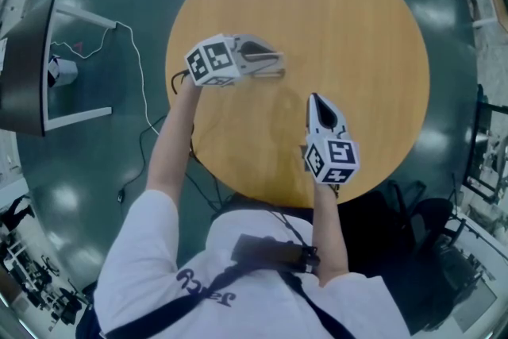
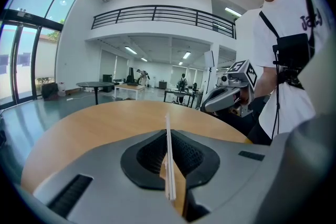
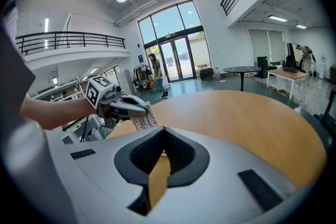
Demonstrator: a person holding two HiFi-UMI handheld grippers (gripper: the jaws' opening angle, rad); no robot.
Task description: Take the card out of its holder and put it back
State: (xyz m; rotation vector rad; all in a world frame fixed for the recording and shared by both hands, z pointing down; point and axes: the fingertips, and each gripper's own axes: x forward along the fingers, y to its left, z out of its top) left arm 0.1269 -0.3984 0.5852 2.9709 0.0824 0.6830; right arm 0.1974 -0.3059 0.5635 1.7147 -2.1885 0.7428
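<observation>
A thin white card [image 2: 168,160] stands edge-on between the jaws of my left gripper [image 2: 169,139], which is shut on it. In the right gripper view the same card [image 3: 144,123], with dark print on it, hangs down from the left gripper [image 3: 137,108] above the table's left part. From the head view the left gripper [image 1: 278,61] hovers over the table's left side with the card [image 1: 268,74] below its jaws. My right gripper [image 1: 315,98] is nearer the front edge, pointing away from me, shut with nothing in it [image 3: 164,130]. No separate holder shows.
The round wooden table [image 1: 357,36] has a bare top. A dark monitor on a white stand [image 1: 32,67] and a white cable [image 1: 139,67] are on the floor side at left. More tables [image 3: 242,70] stand far off in the hall.
</observation>
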